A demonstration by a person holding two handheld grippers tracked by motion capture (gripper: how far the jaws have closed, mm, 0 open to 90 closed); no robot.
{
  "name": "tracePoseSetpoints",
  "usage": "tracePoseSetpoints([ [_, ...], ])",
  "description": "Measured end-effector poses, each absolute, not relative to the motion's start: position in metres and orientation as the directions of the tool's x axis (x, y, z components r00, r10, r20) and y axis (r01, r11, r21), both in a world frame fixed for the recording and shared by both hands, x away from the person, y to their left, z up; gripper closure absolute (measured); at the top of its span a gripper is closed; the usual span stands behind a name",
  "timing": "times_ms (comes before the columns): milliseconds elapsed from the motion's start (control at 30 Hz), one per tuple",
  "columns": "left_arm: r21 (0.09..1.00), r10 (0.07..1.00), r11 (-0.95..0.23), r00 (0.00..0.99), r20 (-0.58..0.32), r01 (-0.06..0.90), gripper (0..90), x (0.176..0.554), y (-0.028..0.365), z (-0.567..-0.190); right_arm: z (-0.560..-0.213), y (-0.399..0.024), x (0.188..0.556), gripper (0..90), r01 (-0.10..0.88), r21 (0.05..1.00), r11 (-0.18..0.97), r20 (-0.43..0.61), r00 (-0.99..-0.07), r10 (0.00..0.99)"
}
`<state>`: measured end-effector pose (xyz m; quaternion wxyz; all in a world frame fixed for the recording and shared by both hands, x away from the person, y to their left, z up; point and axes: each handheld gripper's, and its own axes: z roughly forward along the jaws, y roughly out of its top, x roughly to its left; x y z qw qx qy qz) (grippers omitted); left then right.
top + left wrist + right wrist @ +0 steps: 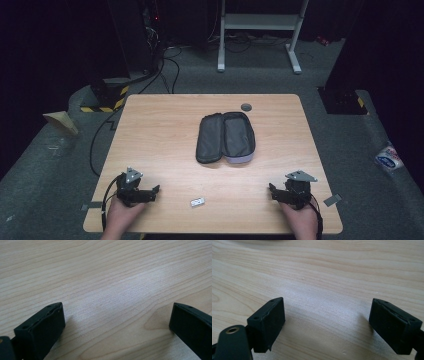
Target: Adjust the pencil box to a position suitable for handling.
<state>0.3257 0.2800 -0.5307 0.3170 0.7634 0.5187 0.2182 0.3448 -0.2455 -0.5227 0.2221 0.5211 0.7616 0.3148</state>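
jaws wide apart on both grippers, left gripper (150,192), right gripper (274,192), white item (197,202) between

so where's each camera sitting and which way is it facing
High view: above the person's side, looking forward and down on the table with the open pouch; both hands show, left gripper and right gripper.
Left gripper view: rides the left gripper, facing bare tabletop between open jaws.
Right gripper view: rides the right gripper, likewise.
Shared: the same wood tabletop.
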Motion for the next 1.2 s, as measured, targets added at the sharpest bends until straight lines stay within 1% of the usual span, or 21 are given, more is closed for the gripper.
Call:
tracePoseSetpoints([
  [100,0.71,0.93,-0.261,0.367,0.005,0.654,0.5,0.326,0.28,-0.531,-0.52,-0.246,0.343,14.3,0.645,0.725,0.24,0.008,-0.357,0.934],
  [267,0.71,0.93,-0.261,0.366,0.004,0.654,0.5,0.326,0.28,-0.531,-0.514,-0.241,0.341,14.9,0.619,0.742,0.257,-0.007,-0.375,0.927],
  [467,0.71,0.93,-0.262,0.367,0.006,0.653,0.5,0.326,0.28,-0.531,-0.508,-0.237,0.339,15.1,0.602,0.76,0.246,0.001,-0.38,0.925],
  [833,0.71,0.93,-0.263,0.368,0.006,0.653,0.5,0.326,0.28,-0.531,-0.497,-0.224,0.339,15.5,0.578,0.773,0.261,0.014,-0.427,0.904],
  [1000,0.71,0.929,-0.264,0.369,0.006,0.653,0.5,0.325,0.28,-0.531,-0.491,-0.219,0.345,15.8,0.577,0.776,0.254,0.033,-0.44,0.897],
  [1200,0.708,0.928,-0.269,0.374,0.007,0.653,0.4,0.325,0.281,-0.531,-0.482,-0.209,0.359,13.1,0.566,0.78,0.268,0.033,-0.465,0.885],
])
